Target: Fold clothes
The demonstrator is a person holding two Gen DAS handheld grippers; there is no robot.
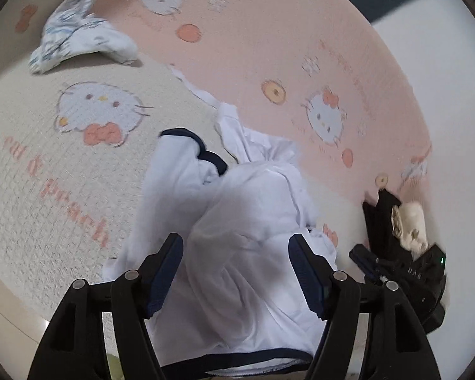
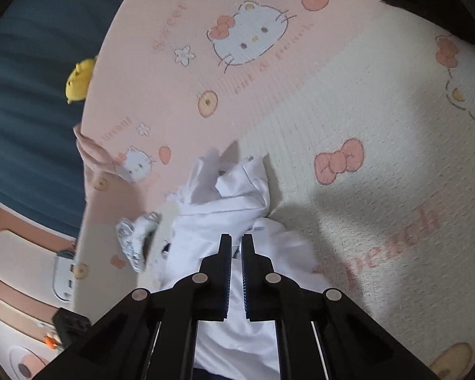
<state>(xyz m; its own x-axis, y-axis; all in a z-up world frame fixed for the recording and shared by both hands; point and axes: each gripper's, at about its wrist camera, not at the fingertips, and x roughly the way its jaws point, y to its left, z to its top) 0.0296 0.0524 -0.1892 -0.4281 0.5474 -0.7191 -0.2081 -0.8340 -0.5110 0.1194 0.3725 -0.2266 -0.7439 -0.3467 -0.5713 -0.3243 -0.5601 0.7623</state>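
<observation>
A white garment with navy trim (image 1: 237, 221) lies crumpled on the pink and cream Hello Kitty bedspread (image 1: 269, 57). My left gripper (image 1: 236, 247) is open, its jaws wide apart on either side of a raised fold of the garment. In the right wrist view the same white garment (image 2: 224, 209) lies bunched under my right gripper (image 2: 236, 243), whose jaws are nearly together with a thin fold of white cloth between them. The right gripper also shows at the right edge of the left wrist view (image 1: 405, 272).
A blue-and-white patterned garment (image 1: 79, 31) lies at the far left of the bed; it also shows in the right wrist view (image 2: 136, 240). A yellow plush toy (image 2: 77, 79) sits at the bed's edge by a blue surface (image 2: 31, 95). The bedspread (image 2: 380, 126) stretches to the right.
</observation>
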